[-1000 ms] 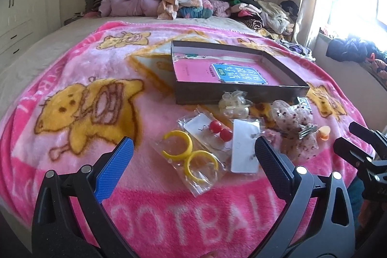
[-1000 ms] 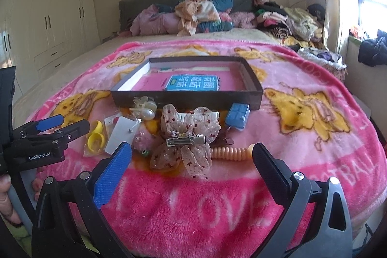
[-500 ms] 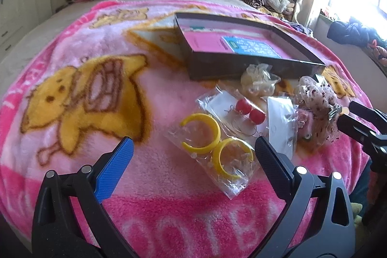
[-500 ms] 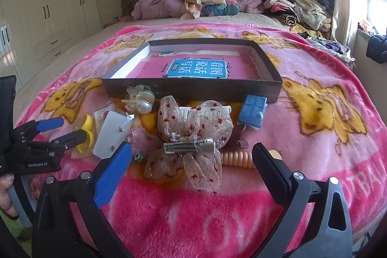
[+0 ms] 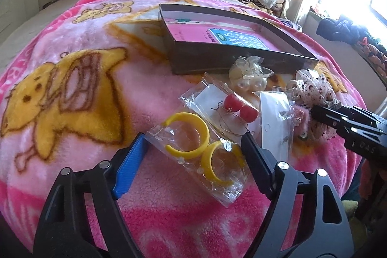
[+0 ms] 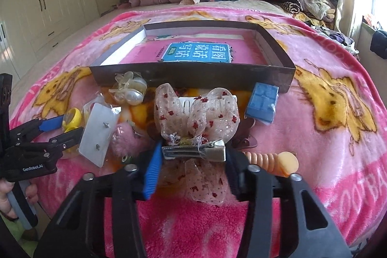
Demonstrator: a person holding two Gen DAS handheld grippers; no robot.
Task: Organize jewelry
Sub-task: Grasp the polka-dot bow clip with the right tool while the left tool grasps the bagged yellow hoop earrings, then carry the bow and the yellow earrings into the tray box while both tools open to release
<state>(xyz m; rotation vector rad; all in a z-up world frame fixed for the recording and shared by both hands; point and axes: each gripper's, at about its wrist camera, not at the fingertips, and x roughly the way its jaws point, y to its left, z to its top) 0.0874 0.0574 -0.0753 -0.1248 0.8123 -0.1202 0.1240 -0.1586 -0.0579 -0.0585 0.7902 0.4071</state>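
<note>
Both tools have closed in on the jewelry heaped on a pink blanket [image 6: 314,185] in the last second, and their fingers, wide apart a moment ago, have narrowed. The right tool [image 6: 191,161] now brackets the metal clip of a lace hair bow [image 6: 193,122], its blue and black fingers at either end of the clip; whether they already press on it cannot be told. The left tool [image 5: 191,161] has dropped low over a clear bag of yellow hoop earrings [image 5: 193,146], fingers partly drawn in on either side of the bag but not yet touching the hoops.

Just beyond the left tool lie red ball earrings [image 5: 238,108] in another bag and a white earring card [image 5: 278,122] to its right; further on sits a pearl hair clip [image 5: 249,79]. Beyond and to the right of the right tool rest a small blue box [image 6: 262,100] and, nearer, a peach spiral hair tie [image 6: 266,158].

Farthest ahead of both, the dark open box [image 6: 275,42], holding only a pink book [image 6: 193,52], waits unfilled. By the look of it, sorting is just starting, with two first pickups under way.
</note>
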